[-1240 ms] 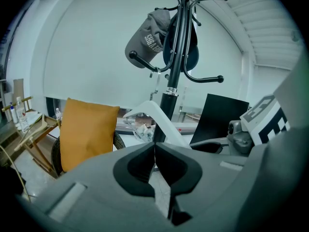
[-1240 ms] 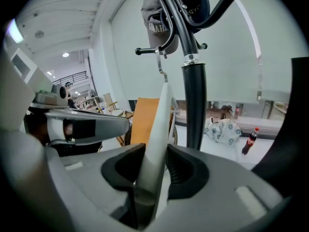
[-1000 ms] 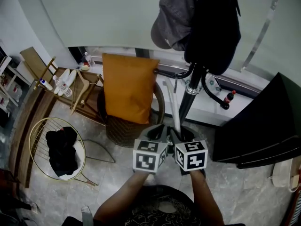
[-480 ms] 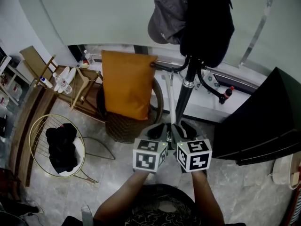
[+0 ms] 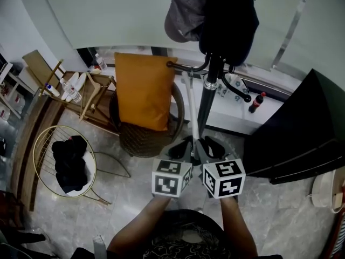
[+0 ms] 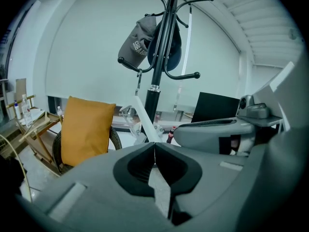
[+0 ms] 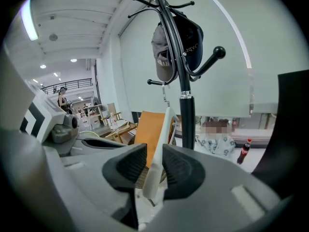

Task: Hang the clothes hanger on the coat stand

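Observation:
A white clothes hanger (image 5: 191,112) stands upright in the air between my two grippers, its top close to the black coat stand (image 5: 207,99). My left gripper (image 5: 183,147) is shut, and the hanger's arm (image 6: 144,115) runs down into the tips of that gripper (image 6: 154,146). My right gripper (image 5: 207,144) sits right beside it. Its jaws are closing around the hanger's other arm (image 7: 164,124), with a thin slit still showing at the left pad of that gripper (image 7: 154,151). The stand's pole (image 7: 186,115) rises just behind, its hooks above.
A grey cap (image 5: 186,9) and a black garment (image 5: 229,18) hang on the stand's upper hooks. An orange cushion (image 5: 143,96) rests on a round wicker chair. At left are a wire basket (image 5: 40,144) and a wooden rack (image 5: 48,74). A black panel (image 5: 302,134) stands at right.
Both grippers and the hanger have edged forward toward the stand, and the pole and hung cap have slid up and left in the head view.

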A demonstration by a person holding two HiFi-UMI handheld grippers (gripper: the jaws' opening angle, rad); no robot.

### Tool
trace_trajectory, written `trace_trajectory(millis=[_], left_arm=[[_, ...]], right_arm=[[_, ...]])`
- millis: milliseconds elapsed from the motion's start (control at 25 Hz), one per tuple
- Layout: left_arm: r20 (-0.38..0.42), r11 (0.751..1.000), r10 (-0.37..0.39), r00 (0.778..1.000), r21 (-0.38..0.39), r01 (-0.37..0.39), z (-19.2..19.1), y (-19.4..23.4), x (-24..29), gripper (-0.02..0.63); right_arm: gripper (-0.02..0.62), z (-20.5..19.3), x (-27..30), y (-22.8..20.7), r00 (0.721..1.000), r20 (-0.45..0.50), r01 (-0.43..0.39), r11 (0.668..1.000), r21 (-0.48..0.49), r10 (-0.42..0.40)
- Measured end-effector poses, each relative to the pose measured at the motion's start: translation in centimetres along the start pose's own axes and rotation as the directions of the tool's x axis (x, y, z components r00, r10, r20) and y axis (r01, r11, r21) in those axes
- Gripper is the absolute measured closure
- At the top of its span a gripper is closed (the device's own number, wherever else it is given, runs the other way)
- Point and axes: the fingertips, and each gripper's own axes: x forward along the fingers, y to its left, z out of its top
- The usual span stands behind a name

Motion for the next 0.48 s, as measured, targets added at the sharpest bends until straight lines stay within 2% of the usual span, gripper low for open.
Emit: trace_trajectory(millis=[240,480], left_arm=[[0.007,1.000,0.006,1.000,-0.011,-0.006,-0.7,-1.7,-1.0,0.600],[0.021,0.999,0.028,0.999,-0.029,-0.028,-1.3,-2.7,-2.1,0.600]], right_arm=[[0.506,-0.8,-1.7,0.2,1.000,-0.008,-0.012,1.000,-0.019,0.012],[0.568,-1.2,-3.2,0.8,0.999,-0.012,-0.045,0.998,-0.044,0.044]])
